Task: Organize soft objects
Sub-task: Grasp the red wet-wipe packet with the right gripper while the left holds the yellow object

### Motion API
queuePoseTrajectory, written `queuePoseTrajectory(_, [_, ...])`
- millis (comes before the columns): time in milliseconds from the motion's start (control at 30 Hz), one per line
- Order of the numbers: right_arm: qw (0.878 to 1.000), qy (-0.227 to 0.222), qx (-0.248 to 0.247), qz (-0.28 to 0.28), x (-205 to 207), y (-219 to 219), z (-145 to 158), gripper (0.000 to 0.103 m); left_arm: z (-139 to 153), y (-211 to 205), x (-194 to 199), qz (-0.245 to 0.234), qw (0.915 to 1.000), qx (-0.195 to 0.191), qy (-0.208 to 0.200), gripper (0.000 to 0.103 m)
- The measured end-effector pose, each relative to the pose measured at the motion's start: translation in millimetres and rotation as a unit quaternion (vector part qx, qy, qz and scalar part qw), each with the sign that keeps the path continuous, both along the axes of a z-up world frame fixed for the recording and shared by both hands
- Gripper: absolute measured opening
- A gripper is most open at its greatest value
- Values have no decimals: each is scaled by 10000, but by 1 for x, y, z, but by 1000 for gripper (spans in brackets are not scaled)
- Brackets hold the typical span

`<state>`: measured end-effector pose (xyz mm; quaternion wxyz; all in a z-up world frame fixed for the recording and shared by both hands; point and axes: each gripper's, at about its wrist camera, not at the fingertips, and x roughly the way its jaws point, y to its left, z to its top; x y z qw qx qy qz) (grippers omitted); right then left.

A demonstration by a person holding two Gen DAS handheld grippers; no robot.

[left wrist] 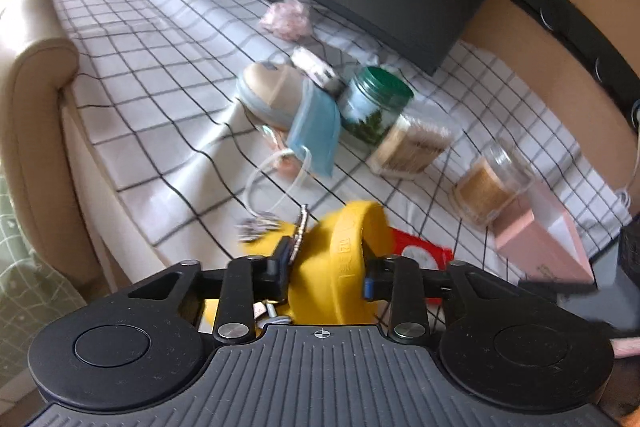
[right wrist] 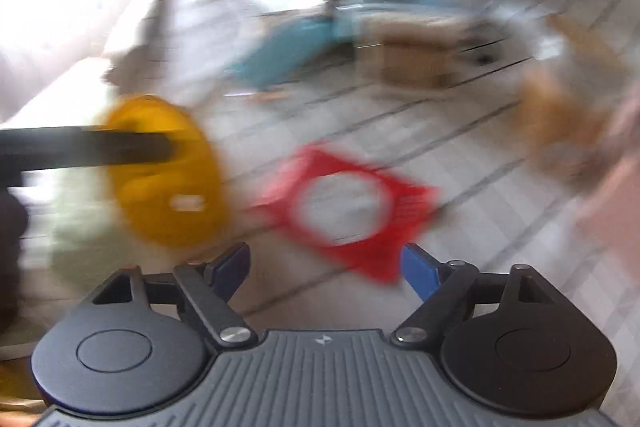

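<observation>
Left tongs [left wrist: 326, 273] clamp yellow pouch [left wrist: 340, 259] over checked cloth [left wrist: 140, 67]

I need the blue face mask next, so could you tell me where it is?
In the left wrist view the blue face mask lies mid-frame on the checked cloth, between the beige container and the green-lidded jar.

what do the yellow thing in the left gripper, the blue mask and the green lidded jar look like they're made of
Yellow thing: likely soft rubber or silicone, matte, thick moulded rim with raised lettering; hard plastic is possible. Blue mask: thin non-woven fabric, folded and limp, with white elastic loops. Green lidded jar: clear glossy wall showing a printed label, glass or hard plastic, opaque green lid.
</observation>
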<state>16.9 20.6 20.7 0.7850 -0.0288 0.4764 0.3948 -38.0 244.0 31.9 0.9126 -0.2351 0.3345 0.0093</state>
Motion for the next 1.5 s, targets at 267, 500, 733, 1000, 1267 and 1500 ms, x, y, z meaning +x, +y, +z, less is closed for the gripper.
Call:
queuePoseTrajectory(267, [9758,-1788,-968,806,11,31,8,85,17,16,-6,75,9994,278,-165,18])
queuePoseTrajectory(500, [9981,-380,-457,178,59,15,-13,87,23,26,-18,-21,9995,208,-237,18])
queuePoseTrajectory(733, [9969,-607,-455,222,5,20,7,87,26,32,-12,-101,9995,166,-258,18])
queuePoseTrajectory(1000, [9767,-127,-764,-2002,1,38,-5,87,24,26,-11,-210,9993,174,-253,18])
queuePoseTrajectory(1267, [9702,-1191,-1292,-1667,-22,63,-12,79,25,30,-7,-356,9985,369,-194,18])
queuePoseTrajectory(1500, [9781,-632,-878,-1777,-22,23,-2,53,33,19,-2,-764,9956,541,-57,18])
